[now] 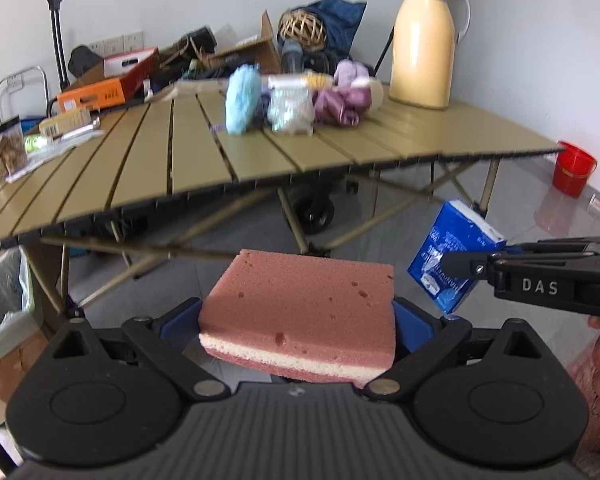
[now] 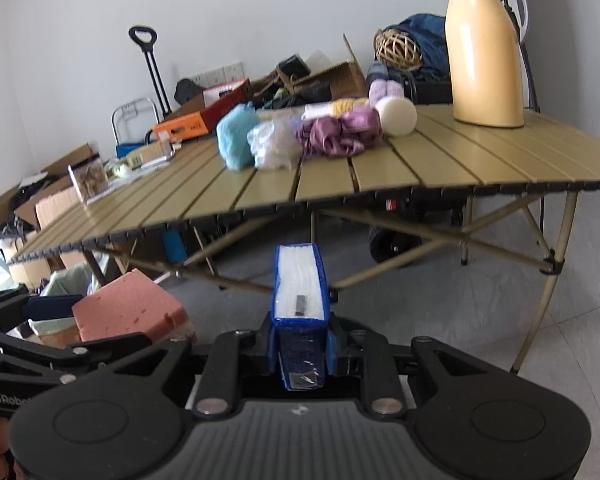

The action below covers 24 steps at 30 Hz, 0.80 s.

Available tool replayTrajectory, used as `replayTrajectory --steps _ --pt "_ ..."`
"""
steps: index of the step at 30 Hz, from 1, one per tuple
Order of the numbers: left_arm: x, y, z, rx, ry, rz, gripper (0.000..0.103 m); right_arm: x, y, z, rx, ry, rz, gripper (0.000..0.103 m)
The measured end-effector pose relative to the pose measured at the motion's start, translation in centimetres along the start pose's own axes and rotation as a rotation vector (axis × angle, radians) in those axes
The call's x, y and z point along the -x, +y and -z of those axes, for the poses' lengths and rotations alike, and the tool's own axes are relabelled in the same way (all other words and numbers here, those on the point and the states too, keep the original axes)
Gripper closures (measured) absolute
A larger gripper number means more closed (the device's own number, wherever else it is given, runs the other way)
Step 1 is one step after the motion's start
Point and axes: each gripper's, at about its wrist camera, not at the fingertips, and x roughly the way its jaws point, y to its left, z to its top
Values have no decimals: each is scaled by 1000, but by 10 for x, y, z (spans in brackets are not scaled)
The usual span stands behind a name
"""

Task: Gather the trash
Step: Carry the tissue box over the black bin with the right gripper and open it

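Observation:
My left gripper point(image 1: 298, 320) is shut on a pink sponge point(image 1: 304, 312) with a white middle layer, held in the air in front of the slatted table's point(image 1: 204, 160) near edge. My right gripper point(image 2: 301, 344) is shut on a blue tissue pack point(image 2: 299, 304), held upright over the floor. In the left wrist view the tissue pack point(image 1: 450, 256) and the right gripper's fingers point(image 1: 464, 266) show at the right. In the right wrist view the sponge point(image 2: 128, 304) shows at the lower left. A bin lined with a pale green bag point(image 1: 4, 304) stands at the far left, under the table edge.
On the table lie a blue fluffy ball point(image 2: 236, 140), a clear bag point(image 2: 274, 146), purple cloth point(image 2: 340, 130), a white round sponge point(image 2: 396, 116), a yellow thermos point(image 2: 484, 48) and snack packs point(image 2: 90, 178). A red bucket point(image 1: 572, 168) stands on the floor. Boxes sit behind the table.

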Motion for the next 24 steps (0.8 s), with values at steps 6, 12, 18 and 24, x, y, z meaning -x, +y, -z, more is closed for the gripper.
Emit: replayTrajectory --steps 6,12,18,24 --pt "-12 2 10 10 83 -17 3 -6 -2 16 -3 75 12 81" --pt "-24 4 21 19 160 -34 3 -17 -7 29 -14 142 29 81" --pt "-37 4 29 20 222 -53 3 -29 -10 40 -19 208 44 81" --pt "-51 8 38 32 274 -60 3 -38 -10 48 -6 251 55 81"
